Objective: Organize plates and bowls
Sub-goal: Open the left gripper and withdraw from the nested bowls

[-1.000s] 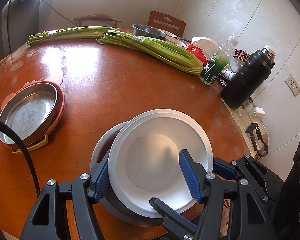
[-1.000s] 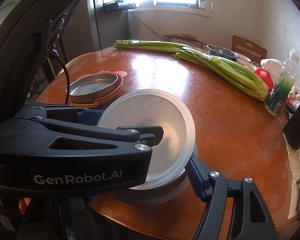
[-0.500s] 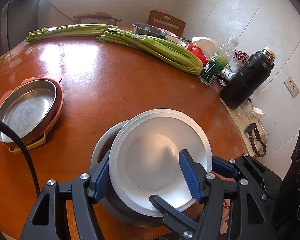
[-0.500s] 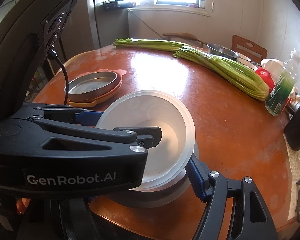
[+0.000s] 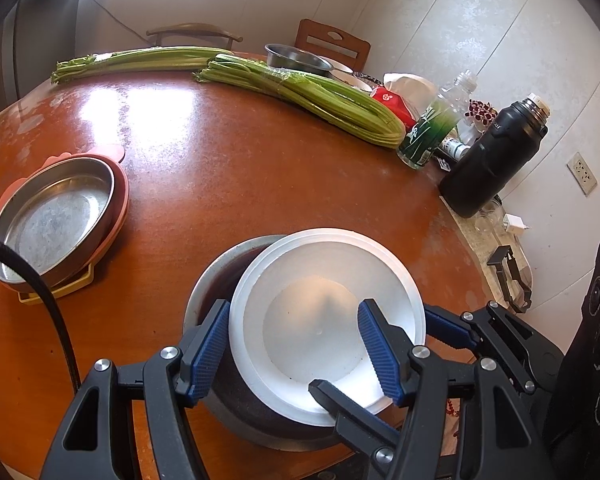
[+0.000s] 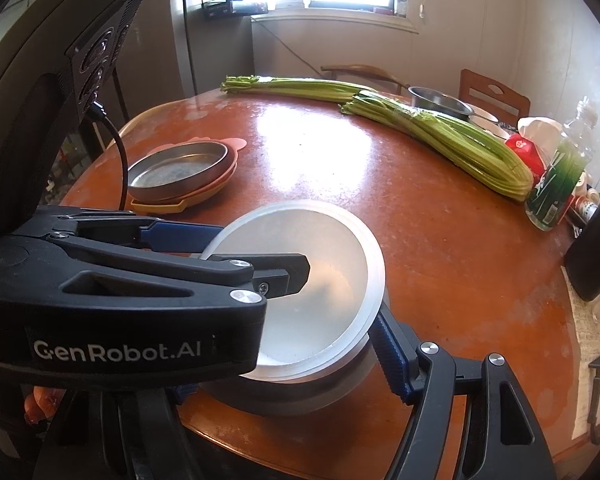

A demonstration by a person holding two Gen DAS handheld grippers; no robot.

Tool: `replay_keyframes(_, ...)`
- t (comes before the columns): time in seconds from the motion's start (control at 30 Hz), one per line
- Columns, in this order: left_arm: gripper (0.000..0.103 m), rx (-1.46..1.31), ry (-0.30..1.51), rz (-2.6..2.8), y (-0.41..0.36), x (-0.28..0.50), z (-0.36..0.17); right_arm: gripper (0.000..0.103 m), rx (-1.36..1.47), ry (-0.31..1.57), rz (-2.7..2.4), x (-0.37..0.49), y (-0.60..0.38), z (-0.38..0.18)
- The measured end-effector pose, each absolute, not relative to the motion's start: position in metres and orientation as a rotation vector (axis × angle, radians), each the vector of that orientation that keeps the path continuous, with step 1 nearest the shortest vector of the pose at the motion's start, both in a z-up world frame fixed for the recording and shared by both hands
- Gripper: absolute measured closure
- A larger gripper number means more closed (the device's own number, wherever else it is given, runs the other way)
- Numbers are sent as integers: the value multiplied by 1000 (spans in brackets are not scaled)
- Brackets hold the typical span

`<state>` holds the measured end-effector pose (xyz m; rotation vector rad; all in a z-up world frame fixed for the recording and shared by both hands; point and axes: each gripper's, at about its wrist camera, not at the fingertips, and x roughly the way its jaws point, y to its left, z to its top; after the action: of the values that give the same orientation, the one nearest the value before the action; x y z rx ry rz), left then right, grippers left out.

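Observation:
A white bowl [image 5: 324, 316] sits tilted inside a larger metal bowl [image 5: 216, 280] at the near edge of the round brown table [image 5: 228, 168]. My left gripper [image 5: 292, 344] straddles the white bowl's left rim, one blue finger outside it and one inside; whether the pads press the rim is unclear. In the right wrist view the white bowl [image 6: 324, 264] lies between my right gripper's fingers; the left gripper's body hides the right gripper's left finger. A metal plate [image 5: 56, 216] rests on a pink plate [image 5: 120, 196] at the left.
Two celery bundles [image 5: 312, 96] lie across the far side. A metal bowl [image 5: 296, 58], a green-labelled bottle [image 5: 432, 128], a red packet and a black thermos [image 5: 492, 160] stand at the back right. A cable [image 5: 40, 300] crosses the left. Chairs stand behind the table.
Both grippers and the two nested bowls have kept nearly the same pose; the view has shifted only slightly toward the table.

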<state>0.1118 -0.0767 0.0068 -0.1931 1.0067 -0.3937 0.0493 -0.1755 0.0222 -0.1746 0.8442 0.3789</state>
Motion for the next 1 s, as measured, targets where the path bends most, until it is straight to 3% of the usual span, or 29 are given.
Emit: replay_keyframes(1.0,38,-225,918,-310,-33,92,30,29,-140,741,298,48,-201,56)
